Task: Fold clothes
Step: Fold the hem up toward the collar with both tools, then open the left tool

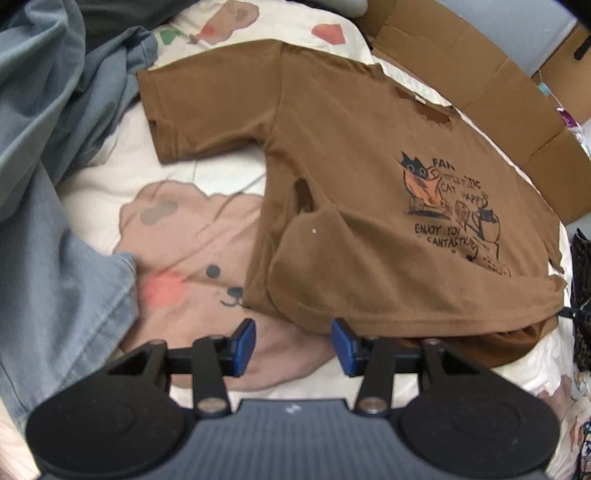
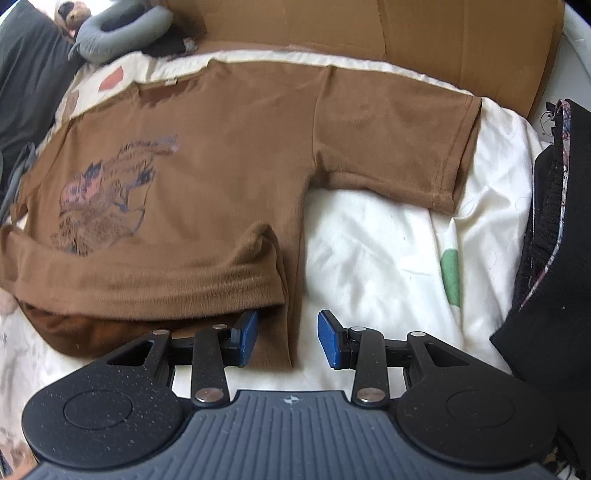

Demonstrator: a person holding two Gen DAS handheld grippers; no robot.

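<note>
A brown T-shirt (image 1: 351,166) with a cat print lies face up on a cream bedspread (image 1: 110,192), sleeves spread out. Its lower part is bunched and doubled over near the hem. My left gripper (image 1: 293,345) hovers open just short of the hem's left end, and only the bedspread's pink bear patch shows between its blue pads (image 1: 243,345). In the right wrist view the same T-shirt (image 2: 221,166) fills the middle. My right gripper (image 2: 286,339) is open over the shirt's lower right corner; a strip of brown cloth lies between the pads, and neither presses on it.
Blue denim garments (image 1: 51,166) are piled along the left. Flattened cardboard (image 1: 480,74) stands behind the shirt, seen too in the right wrist view as cardboard (image 2: 406,37). A black garment (image 2: 554,258) lies at the right, a grey neck pillow (image 2: 122,26) at the back left.
</note>
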